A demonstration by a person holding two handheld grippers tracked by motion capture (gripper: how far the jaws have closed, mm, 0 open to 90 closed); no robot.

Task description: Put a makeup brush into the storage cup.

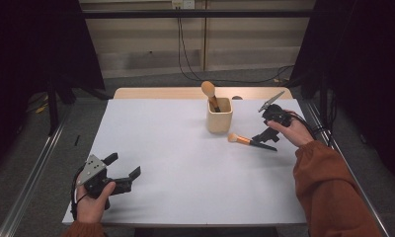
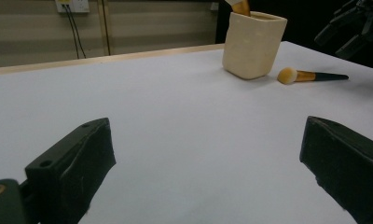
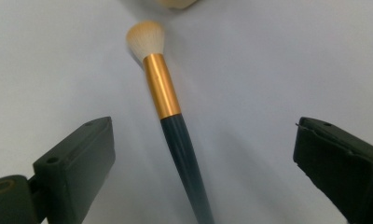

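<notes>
A white table [image 1: 185, 168] under dim light, dark curtains either side, cables trailing down the back wall, and right of centre lies the loose makeup brush [image 1: 250, 141], flat on the surface, pale bristles pointing toward the cream holder [image 1: 219, 117] just beside it, dark handle running back toward the person's right hand. A second brush [image 1: 210, 94] already stands in that holder, head up. Now the right gripper [image 1: 268, 133] hovers over the handle end, jaws spread wide, nothing in them; in the right gripper view the brush [image 3: 168, 116] runs straight up between the two jaws. Looks like a pickup is on. The smart play: come down square, close on the dark handle just below the gold ferrule [image 3: 162, 86], keeping off the bristles so it lifts without tipping. Over on the near left, the left gripper [image 1: 122, 170] rests low by the table edge, jaws also wide apart and empty, well clear of the action.
</notes>
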